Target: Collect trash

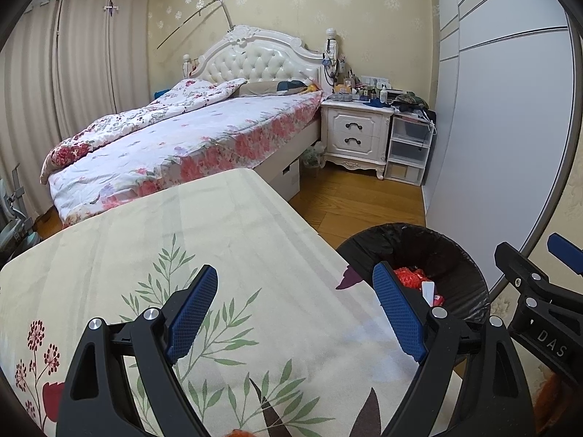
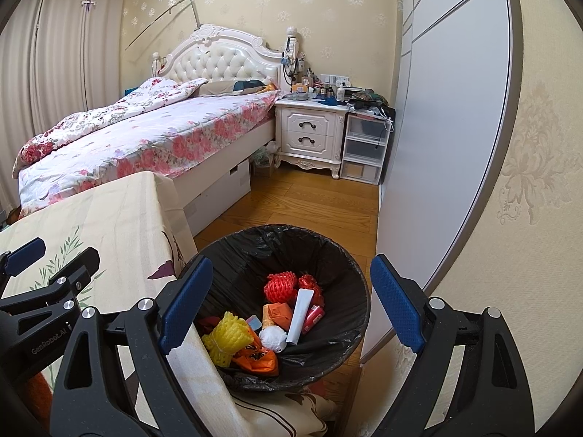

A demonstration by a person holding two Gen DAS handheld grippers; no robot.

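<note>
We see the trash already lying in the bin (image 2: 349, 291), a round basket lined with a black bag that stands on the wood floor (image 2: 309, 200) just beside the bench's (image 2: 109, 211) right edge. Inside it, a white tube (image 2: 299, 316) lies with its long axis running from the bin's near side up and away, its upper end toward the far wall of the bag. Beside it sit a red foam net (image 2: 280, 287), a yellow foam net (image 2: 226, 338), an orange carton (image 2: 277, 314), a small red pack (image 2: 314, 318), a white crumpled ball (image 2: 274, 339) and an orange wrapper (image 2: 257, 358) with dark print we cannot read.

The right gripper (image 2: 291, 302) hangs over the bin, its blue fingers (image 2: 397, 309) spread wide with nothing between them. The left gripper (image 1: 295, 313) is over the bench, fingers (image 1: 193, 309) likewise spread and holding nothing. Its body shows "GenRobot.AI" in the right wrist view; the other gripper's body shows "DAS" in the left wrist view.

The bench wears a cream cloth printed with leaves and red flowers. Beyond it stand a bed (image 1: 189, 138) with floral bedding, a white nightstand (image 1: 355, 134) with a cluttered top, clear drawers (image 1: 408, 149) and a pale wardrobe (image 1: 503, 127).
</note>
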